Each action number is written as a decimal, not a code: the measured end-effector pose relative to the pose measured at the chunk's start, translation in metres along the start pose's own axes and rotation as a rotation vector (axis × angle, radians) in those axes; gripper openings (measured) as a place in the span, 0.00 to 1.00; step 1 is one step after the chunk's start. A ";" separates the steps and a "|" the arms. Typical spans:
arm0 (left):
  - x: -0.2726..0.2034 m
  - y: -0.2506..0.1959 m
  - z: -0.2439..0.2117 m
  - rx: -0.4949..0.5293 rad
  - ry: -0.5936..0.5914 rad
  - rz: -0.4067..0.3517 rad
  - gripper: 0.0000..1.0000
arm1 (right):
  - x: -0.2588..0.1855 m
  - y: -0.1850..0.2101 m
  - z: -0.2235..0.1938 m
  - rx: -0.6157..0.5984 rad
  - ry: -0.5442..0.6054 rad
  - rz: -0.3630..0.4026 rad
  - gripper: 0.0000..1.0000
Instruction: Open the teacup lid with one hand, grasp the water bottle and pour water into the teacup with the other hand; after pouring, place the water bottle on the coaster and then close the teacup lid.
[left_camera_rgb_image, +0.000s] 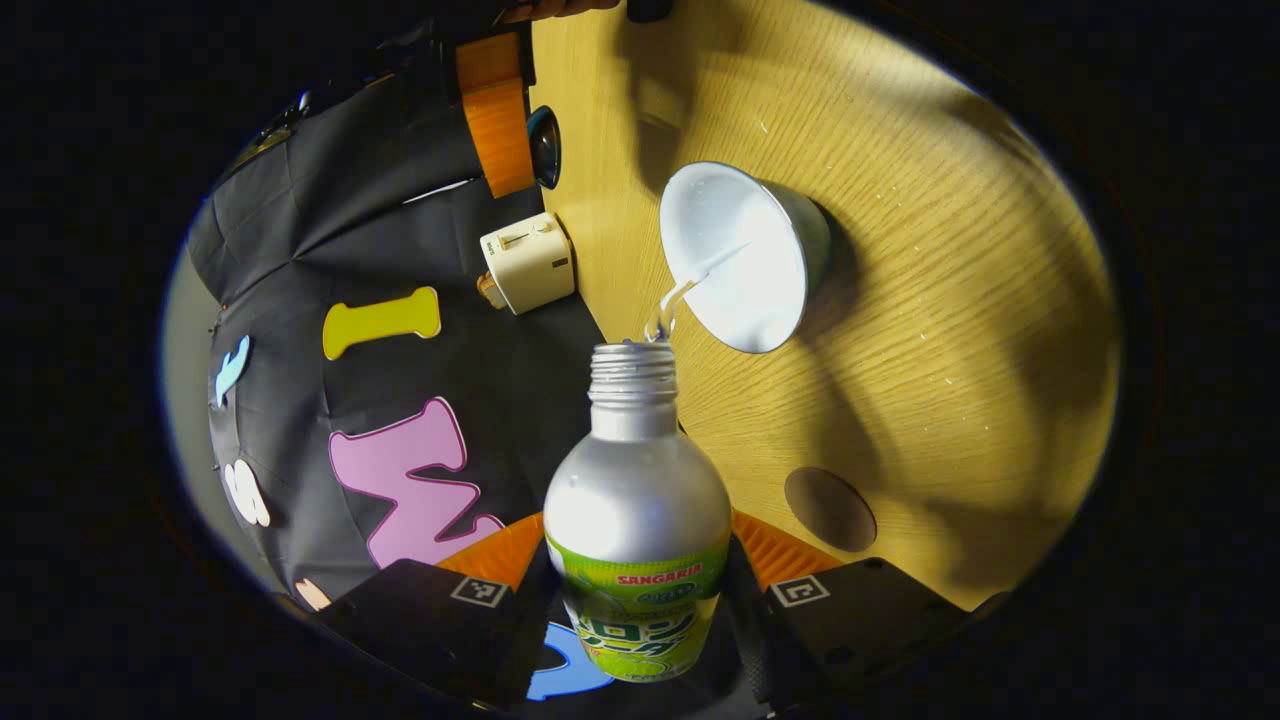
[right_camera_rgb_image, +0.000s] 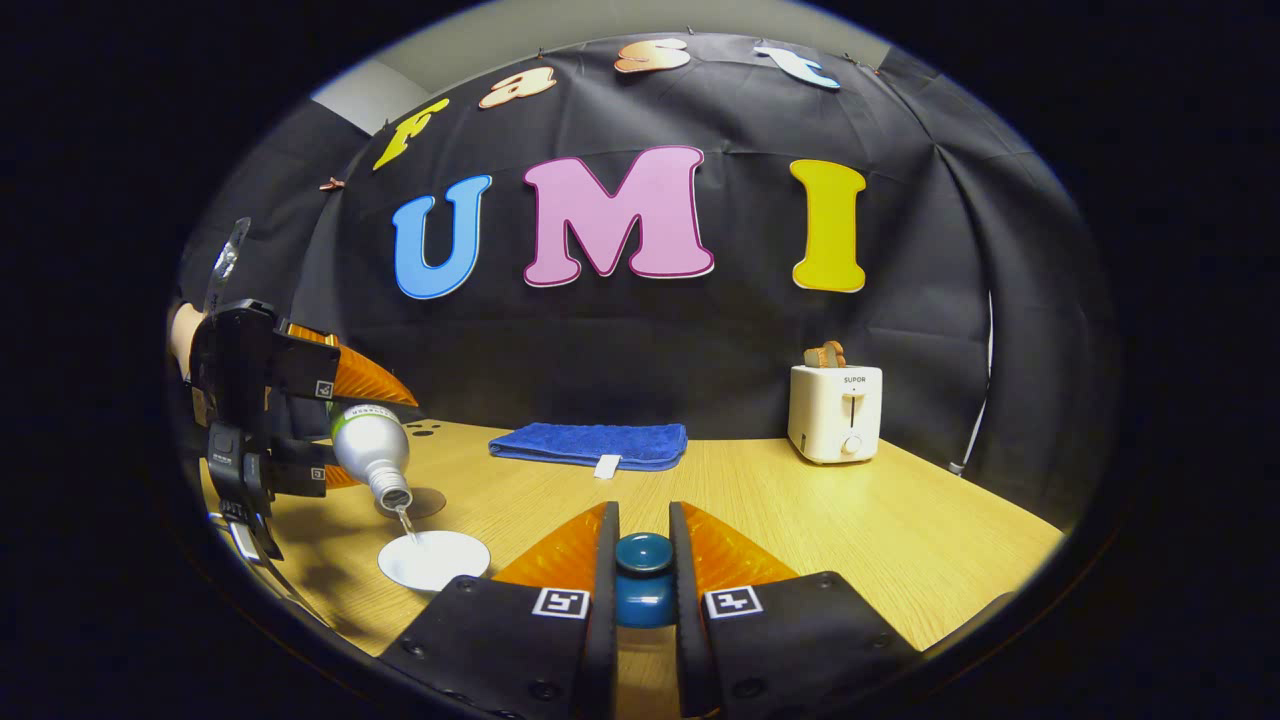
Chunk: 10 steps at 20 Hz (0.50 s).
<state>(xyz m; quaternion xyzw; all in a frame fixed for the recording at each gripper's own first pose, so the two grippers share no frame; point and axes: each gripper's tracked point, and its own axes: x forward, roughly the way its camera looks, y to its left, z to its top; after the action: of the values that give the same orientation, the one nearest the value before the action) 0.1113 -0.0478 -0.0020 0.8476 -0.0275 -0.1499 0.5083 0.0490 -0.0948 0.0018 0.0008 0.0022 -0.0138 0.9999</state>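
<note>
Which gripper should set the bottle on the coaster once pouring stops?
Left. The left gripper is clamped on the silver green-labelled bottle, tilted over the white teacup, with the round brown coaster close by. The right gripper is occupied holding the dark teal lid.

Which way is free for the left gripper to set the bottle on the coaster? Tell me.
Probably yes, directly: the left gripper holds the water bottle tilted over the teacup, and the coaster lies bare on the table beside the cup, nothing between.
</note>
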 end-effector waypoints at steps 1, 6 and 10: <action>0.000 0.000 0.002 0.014 -0.002 0.001 0.80 | 0.000 0.000 0.000 0.000 0.000 0.000 0.27; 0.002 0.004 0.001 0.066 -0.006 -0.017 0.80 | 0.000 0.000 0.000 0.000 0.000 0.000 0.27; 0.002 0.006 -0.002 0.096 0.001 -0.028 0.80 | 0.000 0.000 0.000 0.000 0.000 0.002 0.27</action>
<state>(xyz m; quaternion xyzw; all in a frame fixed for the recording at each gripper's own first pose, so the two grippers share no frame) 0.1147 -0.0496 0.0038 0.8714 -0.0223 -0.1550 0.4648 0.0489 -0.0950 0.0020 0.0008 0.0022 -0.0126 0.9999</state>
